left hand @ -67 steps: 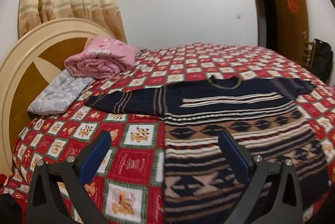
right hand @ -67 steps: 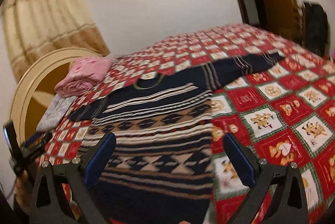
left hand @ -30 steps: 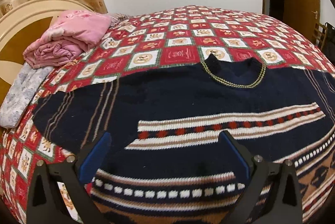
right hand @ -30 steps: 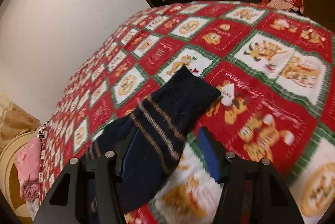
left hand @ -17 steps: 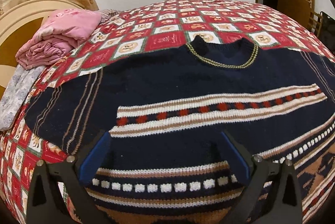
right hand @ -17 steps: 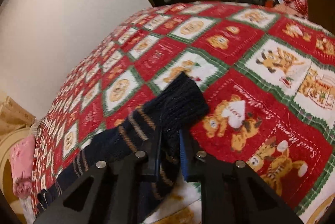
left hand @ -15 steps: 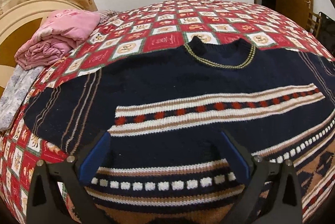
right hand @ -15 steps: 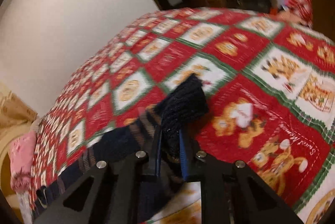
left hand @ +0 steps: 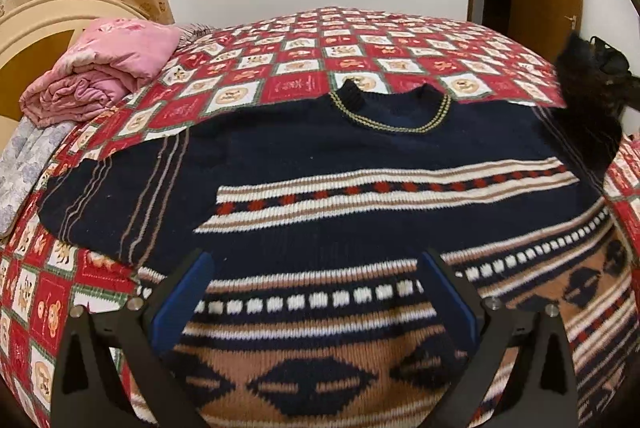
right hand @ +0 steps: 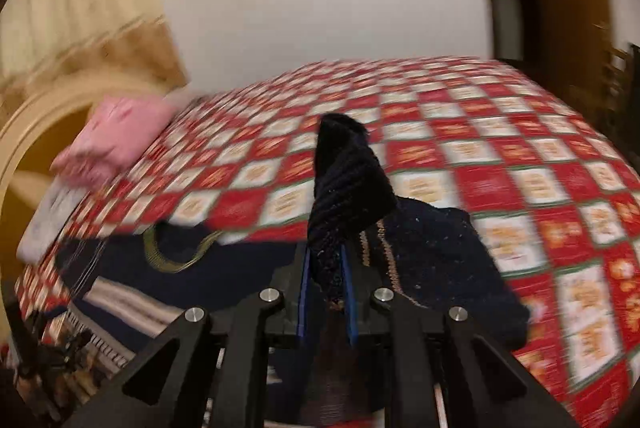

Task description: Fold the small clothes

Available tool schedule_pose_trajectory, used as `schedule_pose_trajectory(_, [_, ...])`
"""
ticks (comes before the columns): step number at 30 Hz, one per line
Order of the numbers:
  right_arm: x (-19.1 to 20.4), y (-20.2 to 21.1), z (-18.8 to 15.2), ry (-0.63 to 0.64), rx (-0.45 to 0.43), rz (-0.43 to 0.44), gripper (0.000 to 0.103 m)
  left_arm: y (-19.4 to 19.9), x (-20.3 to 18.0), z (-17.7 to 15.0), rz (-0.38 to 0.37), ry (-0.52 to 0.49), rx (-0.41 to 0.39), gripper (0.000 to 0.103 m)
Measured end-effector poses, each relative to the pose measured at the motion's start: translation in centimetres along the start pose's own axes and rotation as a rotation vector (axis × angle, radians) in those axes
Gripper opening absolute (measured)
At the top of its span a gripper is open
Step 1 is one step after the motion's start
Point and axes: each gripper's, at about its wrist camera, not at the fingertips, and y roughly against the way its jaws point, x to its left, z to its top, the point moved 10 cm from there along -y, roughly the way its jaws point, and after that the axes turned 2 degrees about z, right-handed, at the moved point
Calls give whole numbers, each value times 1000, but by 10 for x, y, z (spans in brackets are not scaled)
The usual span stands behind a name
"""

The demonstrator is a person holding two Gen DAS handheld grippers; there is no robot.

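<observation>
The right gripper is pinching the sleeve cuff of the sweater, whose body is lying to its left, under the wide-open left gripper.

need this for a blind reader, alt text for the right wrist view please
The right claw is shut on the ribbed cuff of a navy patterned knit sweater, holding that sleeve up over a bed with a red-and-white checked cartoon quilt. A folded pink blanket lies by the curved wooden headboard; the view is motion-blurred.
</observation>
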Motion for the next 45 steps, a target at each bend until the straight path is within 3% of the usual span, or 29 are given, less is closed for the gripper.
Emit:
schedule_pose_trajectory(3, [56,-30,-29,70,72,49,15,6,1,-1,-24,-2,-1,103])
schedule_pose_trajectory(5, [81,-54,-57,55,159,139,16,8,1,-1,-52,15,11,103])
schedule_pose_trajectory(6, [89,-64,-68,54,200,156,19,9,0,-1,-61,22,15,103])
schedule_pose_trajectory(7, [95,-71,-79,59,230,159,37,10,-2,0,-89,31,21,103])
schedule_pose_trajectory(9, [112,-68,-96,70,241,228,60,11,-4,2,-104,40,26,103])
schedule_pose_trajectory(11, [122,-47,-101,52,201,346,60,11,-9,6,-127,47,24,103])
schedule_pose_trajectory(12, [121,-37,-100,52,176,354,60,9,-16,10,-142,53,26,103])
schedule_pose_trajectory(16, [85,-5,-88,3,50,293,60,1,-52,25,-199,43,25,102])
schedule_pose_trajectory(18, [50,11,-78,-43,-52,181,61,-4,-73,32,-218,23,28,96])
schedule_pose_trajectory(20, [20,21,-75,-109,-125,120,61,-13,-104,40,-284,-8,44,85])
schedule_pose_trajectory(25, [-8,38,-78,-132,-243,89,61,-50,-157,58,-294,-63,92,67])
schedule_pose_trajectory(27, [-12,47,-79,-128,-292,87,63,-62,-168,63,-306,-52,109,66])
schedule_pose_trajectory(29, [-19,47,-78,-163,-310,118,72,-79,-177,63,-298,-39,146,66])
schedule_pose_trajectory(34, [-34,48,-77,-241,-329,154,72,-92,-185,55,-315,27,181,61])
schedule_pose_trajectory(37, [-44,50,-78,-290,-343,160,72,-83,-186,54,-341,41,166,27])
schedule_pose_trajectory(39, [-53,46,-80,-330,-331,148,73,-80,-187,55,-375,59,170,12])
schedule_pose_trajectory(45, [-59,47,-80,-347,-347,138,73,-61,-168,80,-368,64,89,11])
